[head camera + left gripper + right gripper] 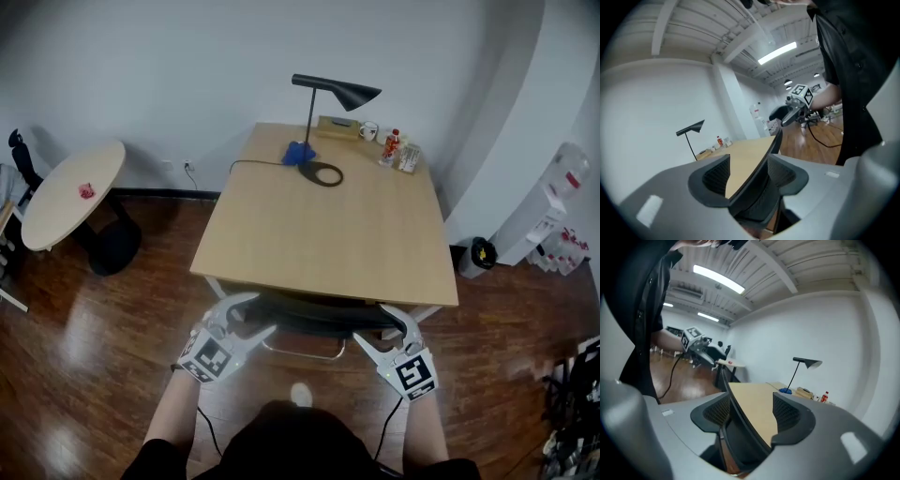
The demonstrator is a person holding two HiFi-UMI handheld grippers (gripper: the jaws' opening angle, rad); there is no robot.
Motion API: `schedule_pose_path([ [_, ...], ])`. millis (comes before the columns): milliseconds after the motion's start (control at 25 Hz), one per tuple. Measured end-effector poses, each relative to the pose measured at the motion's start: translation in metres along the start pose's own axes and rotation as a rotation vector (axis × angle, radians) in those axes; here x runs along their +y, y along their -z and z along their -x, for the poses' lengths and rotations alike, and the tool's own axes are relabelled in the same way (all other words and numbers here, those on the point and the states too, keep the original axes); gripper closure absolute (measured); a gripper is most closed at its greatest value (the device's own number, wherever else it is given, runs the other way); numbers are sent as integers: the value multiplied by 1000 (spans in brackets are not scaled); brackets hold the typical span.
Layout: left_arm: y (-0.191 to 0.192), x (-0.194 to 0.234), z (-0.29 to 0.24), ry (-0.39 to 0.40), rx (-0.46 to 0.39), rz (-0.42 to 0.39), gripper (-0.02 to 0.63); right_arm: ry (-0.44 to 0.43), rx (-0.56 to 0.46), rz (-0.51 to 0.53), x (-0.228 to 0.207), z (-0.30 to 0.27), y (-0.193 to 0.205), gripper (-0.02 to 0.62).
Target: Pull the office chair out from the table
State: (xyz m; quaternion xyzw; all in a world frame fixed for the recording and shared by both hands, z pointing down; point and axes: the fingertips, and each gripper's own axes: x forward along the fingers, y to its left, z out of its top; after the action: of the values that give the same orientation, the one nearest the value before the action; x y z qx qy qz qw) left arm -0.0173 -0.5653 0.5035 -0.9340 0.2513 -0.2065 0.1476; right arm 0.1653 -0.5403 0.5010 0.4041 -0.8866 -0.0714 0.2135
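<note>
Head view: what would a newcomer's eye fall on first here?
The big wooden table fills the middle, a black desk lamp standing at its far edge. At its near edge, the left gripper and right gripper, jaws open, straddle the back of the tucked-in office chair.

the office chair (pixel 305 315) sits mostly hidden under the table (pixel 328 234), only its backrest showing.

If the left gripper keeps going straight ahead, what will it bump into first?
The left gripper would likely meet the black mesh office chair back first; its top edge sits between the open jaws.
</note>
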Motion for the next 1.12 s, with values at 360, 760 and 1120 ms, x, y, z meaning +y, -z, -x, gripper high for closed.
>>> schedule_pose_path([
  [360, 76, 1, -45, 93, 405, -434, 290, -102, 390, 407, 1, -29, 76, 276],
  [760, 102, -21, -82, 181, 486, -519, 292, -140, 537, 496, -3, -44, 127, 305],
  [1120, 115, -22, -79, 239, 549, -633, 509, -208, 628, 626, 0, -44, 144, 500],
])
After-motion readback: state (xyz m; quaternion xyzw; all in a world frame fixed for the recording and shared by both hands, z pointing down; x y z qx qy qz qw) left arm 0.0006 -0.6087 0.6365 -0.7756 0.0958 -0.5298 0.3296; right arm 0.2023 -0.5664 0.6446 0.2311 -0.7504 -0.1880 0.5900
